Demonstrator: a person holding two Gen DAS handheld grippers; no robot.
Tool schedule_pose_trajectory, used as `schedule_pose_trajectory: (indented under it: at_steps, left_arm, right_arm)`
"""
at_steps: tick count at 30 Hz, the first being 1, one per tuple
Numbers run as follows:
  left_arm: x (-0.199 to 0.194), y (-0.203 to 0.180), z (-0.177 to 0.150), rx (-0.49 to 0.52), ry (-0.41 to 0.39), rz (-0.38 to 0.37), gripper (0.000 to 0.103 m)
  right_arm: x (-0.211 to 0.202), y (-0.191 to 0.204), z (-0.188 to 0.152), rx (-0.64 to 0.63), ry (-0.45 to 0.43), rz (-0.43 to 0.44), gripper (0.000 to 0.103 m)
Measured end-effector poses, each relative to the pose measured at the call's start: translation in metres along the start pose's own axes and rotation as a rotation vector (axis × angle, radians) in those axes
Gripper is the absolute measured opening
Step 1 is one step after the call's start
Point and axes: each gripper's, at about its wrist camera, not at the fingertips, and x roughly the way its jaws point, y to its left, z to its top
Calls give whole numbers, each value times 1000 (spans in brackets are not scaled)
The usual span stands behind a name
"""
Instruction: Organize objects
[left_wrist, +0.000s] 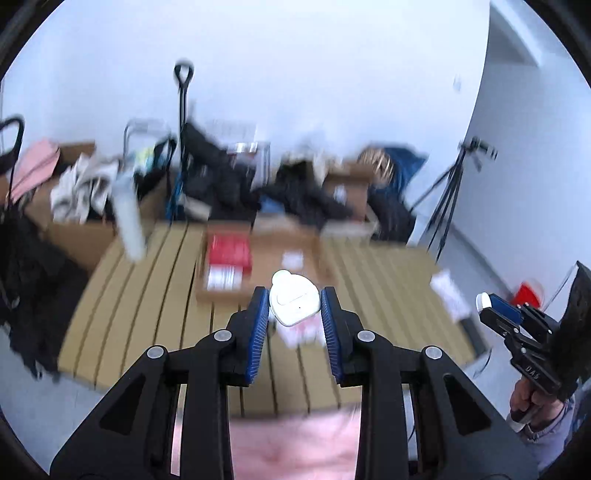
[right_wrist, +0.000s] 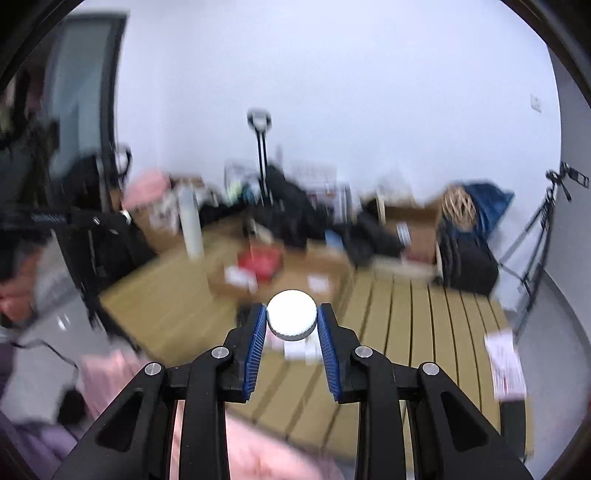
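A white flat case is being gripped by the left gripper; a white ribbed cap is being clamped by the right gripper above the slatted surface.

Left hand-held gripper and right hand-held gripper, each clamped on something white, aloft, level.

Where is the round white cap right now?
The round white cap sits pinched between the right gripper's blue pads, held up above the slatted wooden table.
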Motion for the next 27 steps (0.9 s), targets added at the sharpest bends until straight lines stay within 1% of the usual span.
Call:
schedule_pose_trajectory:
  at_steps: [2,4,5,6,8,10,11,13,14,15,16,18,19,20,22,23,25,26,27]
  left_arm:
    - [12,2,44,9,-11,-26,25]
    - [34,2,76,19,9,-32,25]
    - [54,3,93,20,26,-22,25]
    - [74,4,106,24,52,-16,25]
    - [122,9,126,11,116,-8,25]
    - [173,14,132,-6,176,-25,25]
    - [206,17,131,-16,205,-23,25]
    - [260,24,122,-24,256,-23,25]
    - [296,30,114,-37,297,-24,25]
    - [321,35,106,-44,329,-20,25]
    - [348,42,97,-57,368,-10,25]
    - [400,59,77,-82,436,39,25]
    - [420,69,68,-99,468,65,25]
    - [441,81,57,-127,508,92,25]
    - [463,95,44,-177,544,89,25]
    - [473,101,40,-186,559,84,26]
    - [484,106,37,-163,574,113,32]
    - [484,107,37,-147,573,138,41]
    - [481,107,39,-136,561,137,53]
  right_arm:
    - [3,-17,47,15,-26,40,31]
    - [16,-34,88,40,-26,98,31]
    - [28,-43,108,55,-15,109,31]
    - [46,-51,127,58,3,103,31]
    - [88,-62,152,62,52,88,31]
    - [138,-74,165,80,117,99,31]
    - [169,-82,167,102,158,107,31]
    - [228,-92,161,134,237,107,31]
    - [265,-96,151,149,289,90,31]
    - [295,-97,142,156,333,81,31]
    - [333,-100,129,164,390,64,31]
    - [387,-101,99,141,475,8,31]
    - [410,-99,85,135,511,-16,31]
    - [431,-98,67,118,547,-25,31]
    - [460,-97,44,107,585,-36,31]
    - [476,-98,35,99,599,-49,31]
    - [499,-98,26,69,616,-61,32]
    - [509,-96,21,41,632,-73,34]
    - [515,-96,18,23,647,-97,37]
